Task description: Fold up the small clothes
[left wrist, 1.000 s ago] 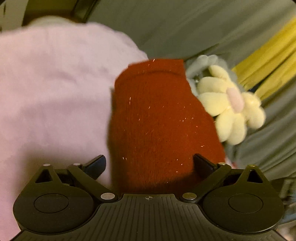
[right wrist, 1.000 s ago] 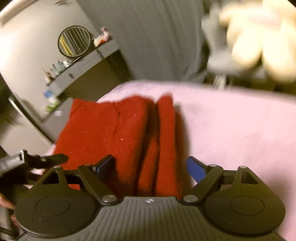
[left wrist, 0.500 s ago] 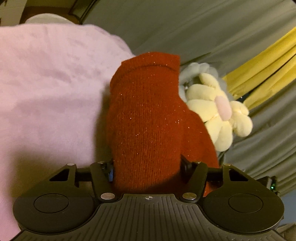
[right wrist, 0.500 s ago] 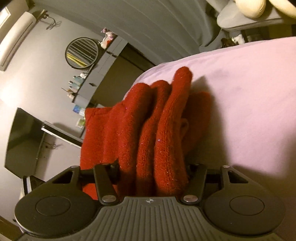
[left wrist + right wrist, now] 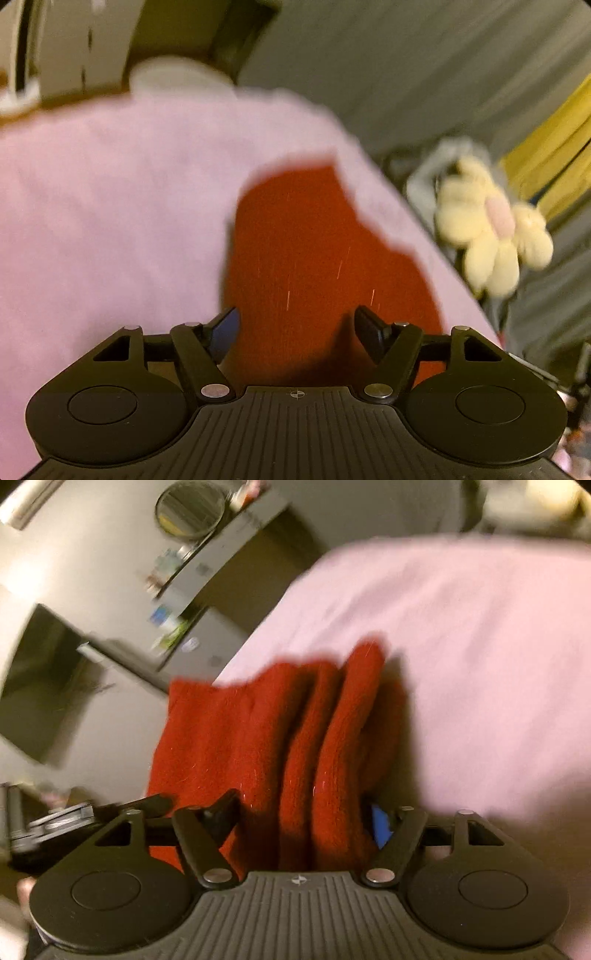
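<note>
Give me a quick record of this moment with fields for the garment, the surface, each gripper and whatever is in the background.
garment: red knit garment, bunched into ridges, lying on the surface
surface: pink sheet
left gripper: jaws opening, the garment between them, pads clear of it
right gripper: jaws opening, garment folds between them
background: cream flower plush, round mirror above a shelf
focus: both views motion-blurred

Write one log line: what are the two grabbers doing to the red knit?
left gripper: jaws opening, red knit between | right gripper: jaws opening, knit between | on pink sheet
</note>
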Motion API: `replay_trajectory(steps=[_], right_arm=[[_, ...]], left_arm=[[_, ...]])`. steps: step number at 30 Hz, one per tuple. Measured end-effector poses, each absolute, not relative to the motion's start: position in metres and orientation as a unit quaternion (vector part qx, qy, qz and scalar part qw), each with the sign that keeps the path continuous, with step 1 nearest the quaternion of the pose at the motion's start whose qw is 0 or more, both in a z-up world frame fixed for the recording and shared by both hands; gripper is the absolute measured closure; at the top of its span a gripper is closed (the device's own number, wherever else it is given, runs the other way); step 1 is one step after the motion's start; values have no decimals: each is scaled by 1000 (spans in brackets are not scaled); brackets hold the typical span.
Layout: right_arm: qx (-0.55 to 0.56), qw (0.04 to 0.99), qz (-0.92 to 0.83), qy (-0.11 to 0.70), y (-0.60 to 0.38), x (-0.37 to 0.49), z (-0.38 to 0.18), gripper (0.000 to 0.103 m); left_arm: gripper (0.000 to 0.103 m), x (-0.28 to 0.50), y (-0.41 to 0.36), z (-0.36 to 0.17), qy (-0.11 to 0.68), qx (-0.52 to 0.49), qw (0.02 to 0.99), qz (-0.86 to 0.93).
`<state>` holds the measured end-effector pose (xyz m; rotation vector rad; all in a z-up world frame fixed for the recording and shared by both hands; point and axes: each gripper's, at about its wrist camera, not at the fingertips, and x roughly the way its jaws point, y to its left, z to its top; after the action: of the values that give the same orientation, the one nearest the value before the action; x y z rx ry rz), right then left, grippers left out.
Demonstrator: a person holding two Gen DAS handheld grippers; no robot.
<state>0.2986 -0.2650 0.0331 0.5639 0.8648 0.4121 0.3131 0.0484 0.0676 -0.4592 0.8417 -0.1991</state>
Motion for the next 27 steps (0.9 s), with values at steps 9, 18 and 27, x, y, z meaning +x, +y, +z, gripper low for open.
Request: replay_trajectory(steps=[9,18,27], right_arm=[[146,899,144,387,-172,351,70,79],[107,885,126,434,-174,405,15,82],[85,915,121,376,-166,375,13,74]], left_arm=[[29,387,0,61,416,-135,899,-3],[7,432,-20,2,482,-44,875,22],[2,398,12,19,468,-133,874,12]])
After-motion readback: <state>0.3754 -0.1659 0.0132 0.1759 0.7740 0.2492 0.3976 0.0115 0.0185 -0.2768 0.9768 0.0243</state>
